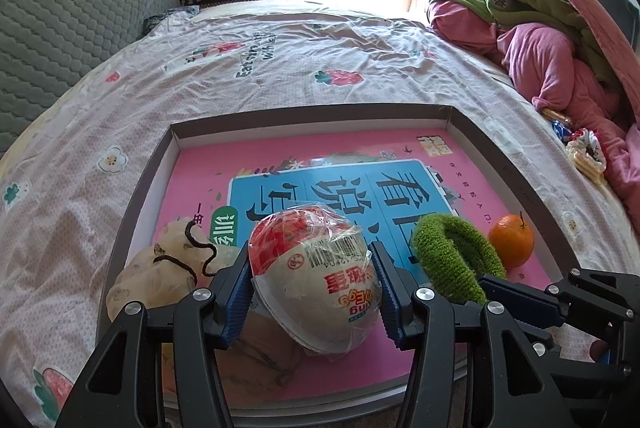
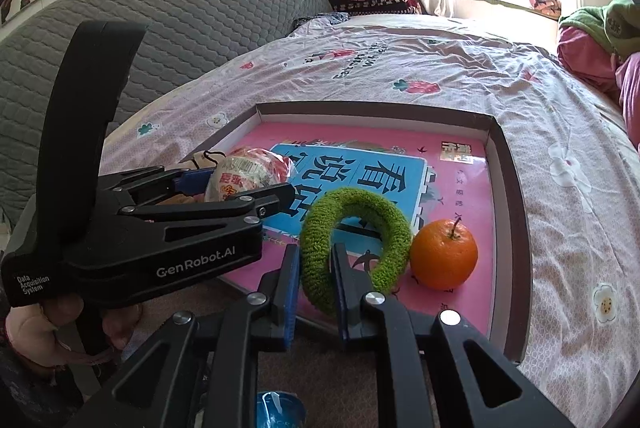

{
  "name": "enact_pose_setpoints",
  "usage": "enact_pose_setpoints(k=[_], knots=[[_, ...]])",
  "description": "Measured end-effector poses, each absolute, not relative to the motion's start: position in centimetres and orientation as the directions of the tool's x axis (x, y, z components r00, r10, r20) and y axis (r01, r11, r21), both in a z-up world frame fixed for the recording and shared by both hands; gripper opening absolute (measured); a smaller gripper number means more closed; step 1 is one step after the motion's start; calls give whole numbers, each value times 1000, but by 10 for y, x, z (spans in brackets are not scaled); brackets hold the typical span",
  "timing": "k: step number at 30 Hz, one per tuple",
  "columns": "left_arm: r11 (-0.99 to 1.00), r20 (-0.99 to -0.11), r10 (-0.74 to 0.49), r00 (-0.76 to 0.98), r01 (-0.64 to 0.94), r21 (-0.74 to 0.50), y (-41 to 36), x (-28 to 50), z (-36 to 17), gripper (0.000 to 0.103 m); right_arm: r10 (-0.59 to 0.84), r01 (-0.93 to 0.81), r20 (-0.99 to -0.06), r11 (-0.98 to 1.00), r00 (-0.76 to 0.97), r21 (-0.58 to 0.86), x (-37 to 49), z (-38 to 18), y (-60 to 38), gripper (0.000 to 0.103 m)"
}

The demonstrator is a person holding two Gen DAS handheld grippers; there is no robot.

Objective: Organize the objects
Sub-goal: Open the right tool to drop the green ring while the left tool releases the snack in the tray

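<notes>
On the bed [image 1: 280, 76] lies a shallow tray [image 1: 472, 124] lined with a pink book cover. At its left end sits a cream pouch [image 1: 160, 268] with a dark cord. Next to it, the left claw [image 1: 314, 286] is clamped on a wrapped egg [image 1: 316, 268], pads pressing both sides, the egg over the tray's near edge. Further right, the right claw [image 2: 314, 284] pinches a green scrunchie [image 2: 360, 220] nearly flat between its narrow jaws, the loop arching over the tray floor. An orange [image 2: 444, 254] rests just beside the scrunchie, at the right.

Both items look mid-placement. Next, I judge, each claw should lower its item onto bare tray floor and open, keeping the scrunchie off the orange.
</notes>
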State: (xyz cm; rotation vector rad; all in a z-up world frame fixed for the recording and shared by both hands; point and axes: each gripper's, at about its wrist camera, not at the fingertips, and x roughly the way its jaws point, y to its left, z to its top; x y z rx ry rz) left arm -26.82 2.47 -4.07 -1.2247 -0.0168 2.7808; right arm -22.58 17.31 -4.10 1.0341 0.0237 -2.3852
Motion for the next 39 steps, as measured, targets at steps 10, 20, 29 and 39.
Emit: enact_pose_setpoints(k=[10,20,29,39], knots=[[-995,-744,96,-661,-85,-52,28,-268,-42,56,-469,465,-669,-862,-576,203,-222,-34,179,41],[-995,-744,85,-662,-89,-35,32,-267,-41,56,-470,437,-643,-871,-605,224,-221,-22,194,43],[-996,-749,70,-659,-87,-16,42,-275,-43,56,-455,412,-633,-883,-626,227,-222,-16,206,43],[-997,-758,53,-650,-71,-8,42,-278,-43,57,-450,414,-633,-884,-629,217,-220,-16,208,43]])
